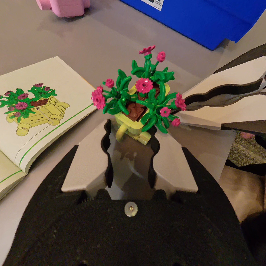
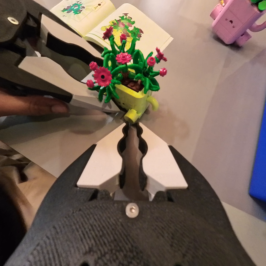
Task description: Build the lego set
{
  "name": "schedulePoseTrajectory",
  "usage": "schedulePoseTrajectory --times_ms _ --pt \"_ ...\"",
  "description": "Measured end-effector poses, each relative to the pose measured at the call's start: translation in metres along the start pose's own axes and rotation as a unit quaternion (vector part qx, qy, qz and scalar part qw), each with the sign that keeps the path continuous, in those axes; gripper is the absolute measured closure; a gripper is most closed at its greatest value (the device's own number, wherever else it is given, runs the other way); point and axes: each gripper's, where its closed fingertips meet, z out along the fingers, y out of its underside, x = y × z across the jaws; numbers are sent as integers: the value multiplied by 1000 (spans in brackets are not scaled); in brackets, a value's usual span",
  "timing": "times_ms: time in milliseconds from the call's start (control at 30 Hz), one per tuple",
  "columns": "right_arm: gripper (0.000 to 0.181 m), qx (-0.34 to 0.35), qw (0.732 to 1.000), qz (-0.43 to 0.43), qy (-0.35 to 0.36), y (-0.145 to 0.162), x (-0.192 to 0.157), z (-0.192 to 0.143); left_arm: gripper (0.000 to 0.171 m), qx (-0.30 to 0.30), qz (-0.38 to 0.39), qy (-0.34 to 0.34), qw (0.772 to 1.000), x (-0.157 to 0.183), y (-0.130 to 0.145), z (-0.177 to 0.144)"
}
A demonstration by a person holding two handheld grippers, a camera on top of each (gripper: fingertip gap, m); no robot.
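Note:
A yellow lego flower pot (image 1: 134, 124) with brown soil, green leaves and several magenta flowers is held tilted above the grey table. My left gripper (image 1: 131, 127) is shut on the pot's body, one finger on each side. In the right wrist view the pot (image 2: 129, 99) shows a small face, a curved arm and a round foot (image 2: 130, 116), and the left gripper (image 2: 107, 86) comes in from the left. My right gripper (image 2: 132, 124) has its jaws almost closed, tips just under that foot. I cannot tell if they pinch it. From the left wrist view it (image 1: 176, 111) reaches in from the right, behind the flowers.
An open instruction booklet (image 1: 43, 108) lies on the table to the left of the pot; it also shows in the right wrist view (image 2: 144, 24). A pink lego pot (image 2: 233, 23) stands farther back. A blue box (image 1: 201, 21) lies at the far right. A hand (image 2: 36, 105) holds the left gripper.

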Motion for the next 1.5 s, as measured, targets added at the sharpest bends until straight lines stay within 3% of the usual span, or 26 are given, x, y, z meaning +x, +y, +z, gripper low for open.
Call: schedulePoseTrajectory --times_ms 167,700,833,967,1100,1200,1333,1433,1500 --pt "163 -3 1000 -2 -7 0 -5 0 115 7 -15 1 1000 -2 7 -11" --pt "157 -5 1000 4 -4 7 -1 -10 112 37 -35 0 999 -8 22 -50" --pt "152 27 1000 6 -2 1 6 -19 114 69 -46 -31 996 -35 14 -65" --pt "153 87 996 -16 7 -8 15 -23 117 133 -61 -92 985 -87 -15 -80" --pt "155 122 992 -23 14 -16 17 -27 103 88 -64 -101 989 -118 -28 -48" --pt "157 131 991 -26 12 -18 16 -27 71 39 -55 -103 992 -122 -26 -22" --pt "160 142 990 -21 6 -22 15 -26 67 -14 -52 -120 991 -128 -5 -4" --pt "162 145 989 -15 0 -23 16 -26 81 -13 -53 -125 991 -131 -6 -6" --pt "163 148 989 -14 -1 -23 16 -26 114 -2 -53 -118 992 -131 -9 -8"
